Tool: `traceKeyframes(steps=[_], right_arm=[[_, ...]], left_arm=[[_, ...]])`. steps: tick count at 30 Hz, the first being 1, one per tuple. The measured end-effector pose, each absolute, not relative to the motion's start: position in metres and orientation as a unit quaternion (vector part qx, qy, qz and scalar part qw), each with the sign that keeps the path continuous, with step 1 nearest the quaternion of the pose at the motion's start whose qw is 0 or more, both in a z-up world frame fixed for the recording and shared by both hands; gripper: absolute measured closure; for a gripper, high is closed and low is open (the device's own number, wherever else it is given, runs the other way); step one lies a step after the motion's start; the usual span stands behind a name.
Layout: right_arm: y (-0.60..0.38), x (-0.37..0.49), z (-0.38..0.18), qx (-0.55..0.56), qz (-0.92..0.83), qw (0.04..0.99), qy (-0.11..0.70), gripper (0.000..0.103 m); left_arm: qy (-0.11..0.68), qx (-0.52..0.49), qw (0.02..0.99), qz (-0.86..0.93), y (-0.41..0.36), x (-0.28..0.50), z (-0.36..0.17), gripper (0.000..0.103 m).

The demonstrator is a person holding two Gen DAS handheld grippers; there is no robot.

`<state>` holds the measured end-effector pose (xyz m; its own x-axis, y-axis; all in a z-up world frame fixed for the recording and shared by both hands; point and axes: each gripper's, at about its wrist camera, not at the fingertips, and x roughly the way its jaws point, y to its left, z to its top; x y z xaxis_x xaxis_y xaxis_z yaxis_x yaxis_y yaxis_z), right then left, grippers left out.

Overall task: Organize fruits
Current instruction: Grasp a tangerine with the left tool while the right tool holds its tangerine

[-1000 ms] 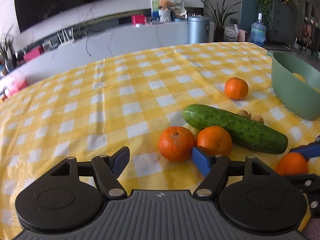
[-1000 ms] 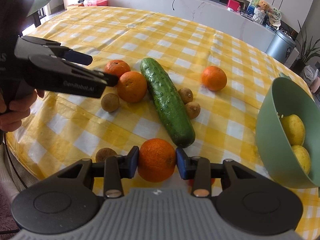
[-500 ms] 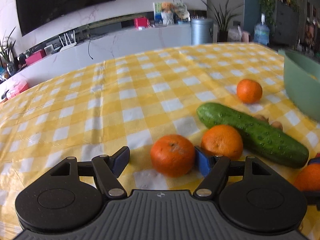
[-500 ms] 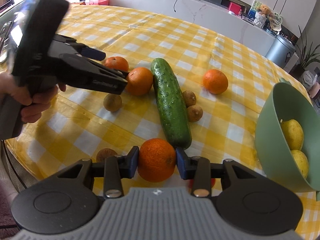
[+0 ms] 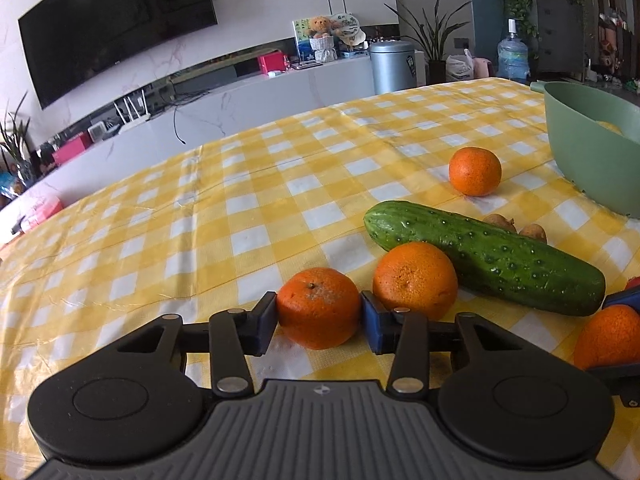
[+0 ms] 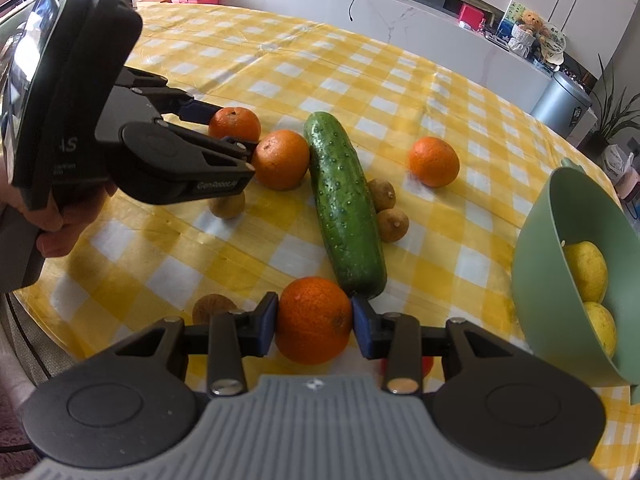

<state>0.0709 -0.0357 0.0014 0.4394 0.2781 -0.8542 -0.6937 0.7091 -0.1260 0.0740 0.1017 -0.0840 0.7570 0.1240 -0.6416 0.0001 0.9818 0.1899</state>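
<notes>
Left gripper [image 5: 319, 320] is pinching an orange [image 5: 319, 307], both blue pads touching its sides, fruit resting on the yellow checked tablecloth [image 5: 248, 240]. Right gripper [image 6: 314, 324] is clamped on another orange [image 6: 313, 319], pads pressed to left and right of it, near the table's near edge. A second orange [image 5: 415, 280] sits just beside my left gripper's right pad and touches the cucumber [image 5: 486, 256]; open cloth lies to the left and ahead of my left gripper, crowded on the right. A lone orange [image 5: 475, 171] sits farther out, between the cucumber and the green bowl [image 5: 584, 168]. In the right wrist view the bowl [image 6: 536, 264] is at the right, tilted toward me, with two lemons [image 6: 585, 266] inside; room between my held orange and the bowl's rim is bare cloth. The cucumber's [image 6: 344, 208] near end almost touches my right-held orange; cannot tell if they make contact. Right wrist view also shows my left gripper [image 6: 236, 136] from the side with my left hand [image 6: 52, 216] on its handle, and the small brown fruits: two [image 6: 382, 194] just right of the cucumber, one [image 6: 228, 206] under the left gripper's body, one [image 6: 214, 309] by my right gripper's left finger. Left wrist view shows only the tops of two of those behind the cucumber, plus the room beyond the table's far edge: TV [image 5: 116, 24], white counter [image 5: 248, 100], metal bin [image 5: 392, 66]. A bit of red shows under my right gripper's right finger, too hidden to identify.
</notes>
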Motion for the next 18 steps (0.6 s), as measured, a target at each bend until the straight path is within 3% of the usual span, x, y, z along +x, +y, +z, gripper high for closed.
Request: traceKeyframes(steps=[18], right_arm=[[-0.051, 0.072, 0.014, -0.183, 0.29, 0.844, 0.411, 0.066]], left_arm=[[0.35, -0.033, 0.928, 0.123, 0.135, 0.037, -0.054, 0.053]])
